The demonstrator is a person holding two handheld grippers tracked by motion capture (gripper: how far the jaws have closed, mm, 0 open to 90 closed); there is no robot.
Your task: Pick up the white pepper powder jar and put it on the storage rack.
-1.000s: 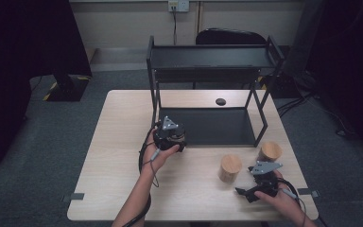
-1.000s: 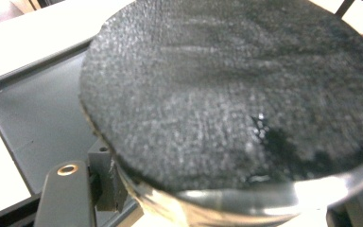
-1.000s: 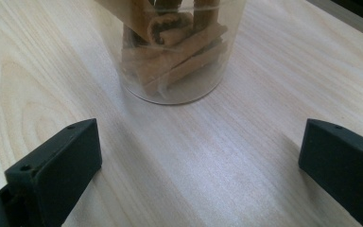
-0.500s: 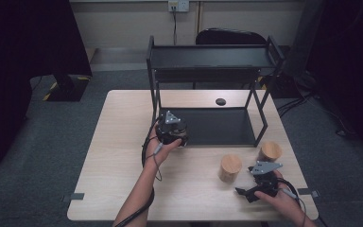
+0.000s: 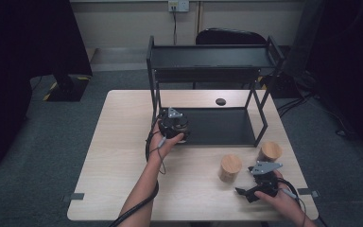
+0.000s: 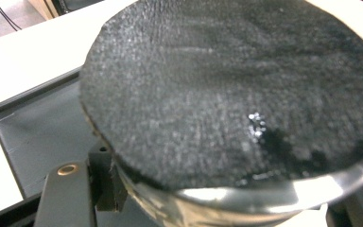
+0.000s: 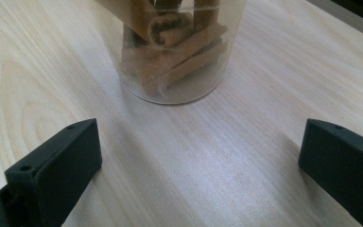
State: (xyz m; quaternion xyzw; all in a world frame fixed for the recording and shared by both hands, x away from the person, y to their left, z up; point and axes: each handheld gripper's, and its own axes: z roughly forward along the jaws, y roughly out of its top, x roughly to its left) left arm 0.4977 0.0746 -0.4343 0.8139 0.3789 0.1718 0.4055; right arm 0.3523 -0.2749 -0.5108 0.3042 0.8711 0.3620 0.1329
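pale wood table (image 5: 123, 156) sat on grey carpet, with a black two-tier rack (image 5: 208, 61) at its far side; the rack's lower tray (image 5: 222, 127) lay flat on the tabletop.

left gripper (image 5: 172, 124) was at the near-left corner of the tray, pinching a dark-lidded jar (image 6: 231, 94). left gripper view: black textured lid close to the lens, glass rim below it, jaws pressed against the jar's sides, tray and table beyond. jar appeared held off the surface, over the tray's edge; whether its base touched the tray could not be told.

judged step: carrying the dark jar to the rack's lower tray, late in the carry. next move would call for going further in under the upper shelf, clear of the front-left post (image 5: 152, 85), lowering until the base sat flat, then releasing.

right gripper (image 5: 257, 187) rested near the table's near-right edge, jaws spread, nothing between them. two wood-lidded jars stood beyond it: one (image 5: 230, 168) to its front-left, one (image 5: 270, 152) further back near the rack's right leg. right gripper view: a clear jar of cinnamon sticks (image 7: 175, 52) stood upright ahead of the jaws, centred between them but apart from them. likely the following pick; it would need a forward reach before closing.
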